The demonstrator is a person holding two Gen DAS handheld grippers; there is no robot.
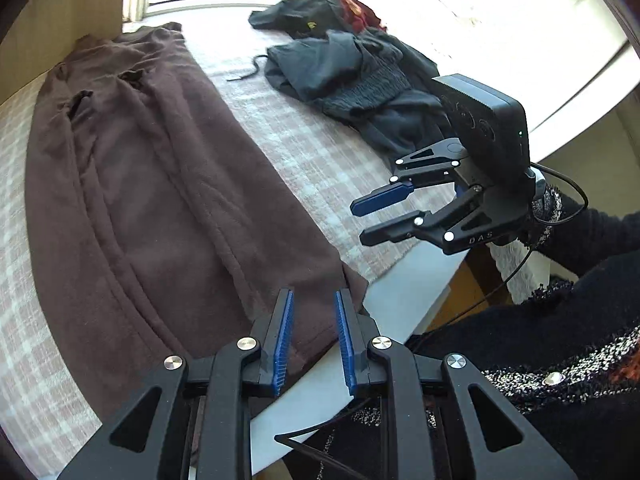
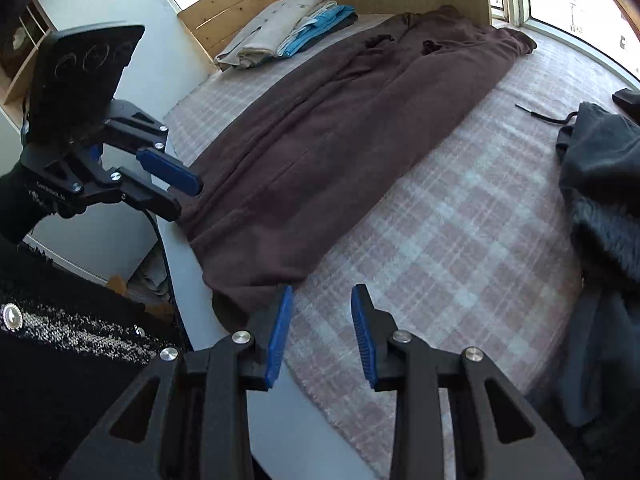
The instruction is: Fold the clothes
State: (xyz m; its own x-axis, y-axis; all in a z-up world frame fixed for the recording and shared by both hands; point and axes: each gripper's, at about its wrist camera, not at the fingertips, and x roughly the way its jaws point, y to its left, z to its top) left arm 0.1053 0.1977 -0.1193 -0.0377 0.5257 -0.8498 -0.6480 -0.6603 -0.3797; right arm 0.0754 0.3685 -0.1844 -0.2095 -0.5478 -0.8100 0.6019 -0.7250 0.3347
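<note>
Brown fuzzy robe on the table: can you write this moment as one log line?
step: fold clothes | long brown fleece garment: flat on checked cloth | left gripper: open, at near hem | right gripper: open, empty

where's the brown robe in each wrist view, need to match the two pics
Left wrist view: the brown garment fills the left half, running from top left down to the left gripper.
Right wrist view: the same garment crosses the centre, from upper right to lower left, above the right gripper.
Shared landmark: the pink plaid cover beneath it.

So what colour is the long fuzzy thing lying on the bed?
Dark brown garment; the right wrist view shows it best.
</note>
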